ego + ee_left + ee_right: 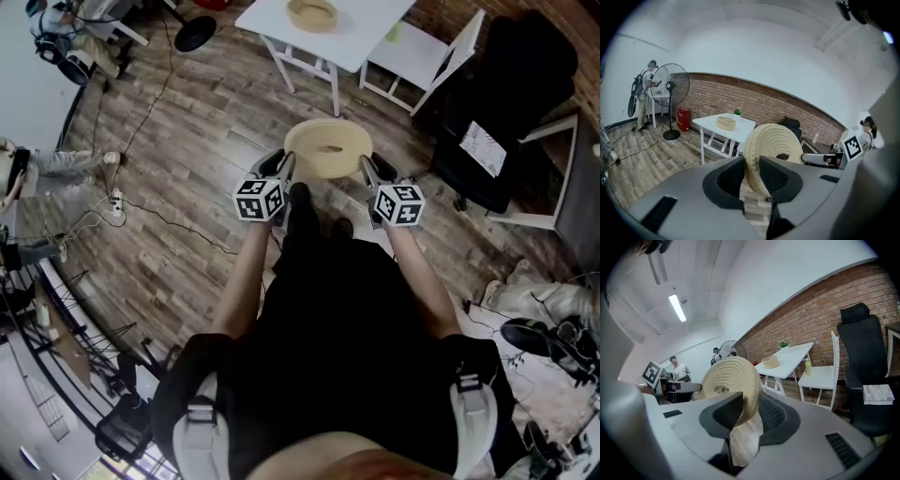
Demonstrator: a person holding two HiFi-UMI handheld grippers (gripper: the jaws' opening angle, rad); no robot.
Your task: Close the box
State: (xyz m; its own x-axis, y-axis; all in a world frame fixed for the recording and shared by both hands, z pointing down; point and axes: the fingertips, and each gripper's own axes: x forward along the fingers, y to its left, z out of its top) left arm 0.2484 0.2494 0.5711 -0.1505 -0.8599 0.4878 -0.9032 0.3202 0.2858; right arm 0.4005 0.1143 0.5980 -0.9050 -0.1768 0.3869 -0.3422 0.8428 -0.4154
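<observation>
Lid of round beige woven straw point(328, 148) is pinched at opposite rims by left gripper point(284, 162) and right gripper point(367, 165). Matching round box point(312, 14) is set on far white table point(375, 26).

Seen from the head view, the lid point(328, 148) hangs at 12 o'clock before the person. Its rim is clamped at 9 o'clock by the left gripper point(281, 169) and at 3 o'clock by the right gripper point(367, 171). Beyond it, also at 12, stands the table point(375, 28) with the box point(312, 14) on it — well apart from the lid. A chair point(417, 47) sits just beside the table at 1 o'clock, an office chair point(516, 66) at 2, a fan base point(195, 33) at 11 — and a power strip point(116, 202) lies on the floor point(187, 141) at 9.
</observation>
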